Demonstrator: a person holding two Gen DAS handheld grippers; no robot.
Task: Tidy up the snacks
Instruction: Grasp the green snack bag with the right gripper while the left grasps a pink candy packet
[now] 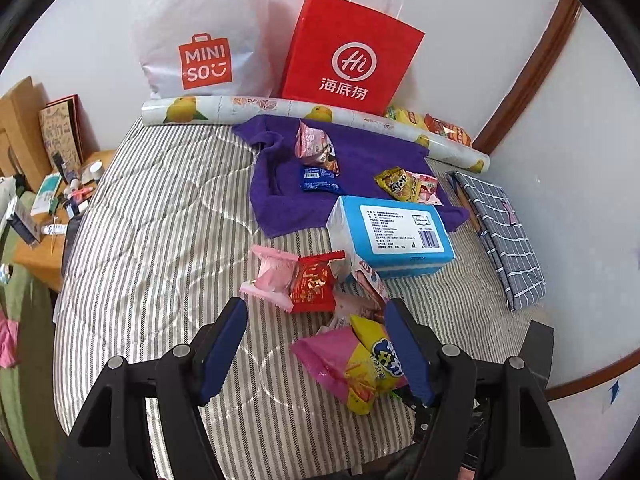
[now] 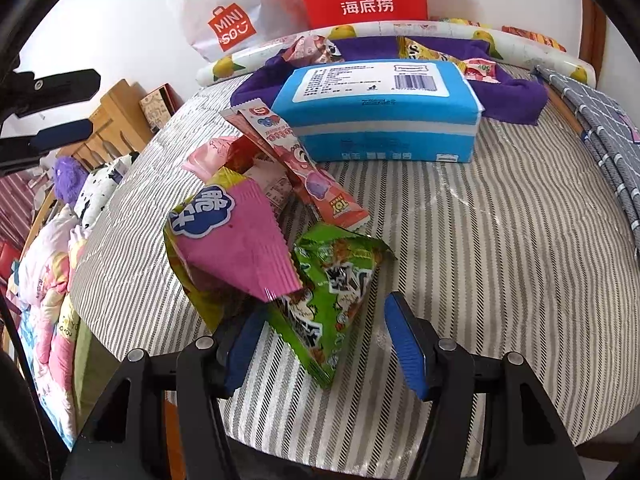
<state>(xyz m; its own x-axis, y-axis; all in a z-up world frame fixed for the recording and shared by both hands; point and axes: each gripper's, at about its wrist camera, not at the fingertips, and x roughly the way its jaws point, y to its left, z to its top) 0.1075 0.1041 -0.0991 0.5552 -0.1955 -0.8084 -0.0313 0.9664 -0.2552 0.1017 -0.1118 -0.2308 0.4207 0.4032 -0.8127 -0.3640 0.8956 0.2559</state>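
Snack pile point(image 2: 260, 240) before tissue pack point(image 2: 384, 120)

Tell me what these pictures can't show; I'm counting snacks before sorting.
- Left wrist view: the snacks behind the patterned roll are mostly hidden by it.
- Right wrist view: the pink packet covers the packets under it.
- Both views: what the red paper bag holds is hidden by its walls.

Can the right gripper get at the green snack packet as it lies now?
Probably yes. The right gripper is open, and the green snack packet lies between its fingers on the striped cover. Only the pink packet overlaps its far left edge.
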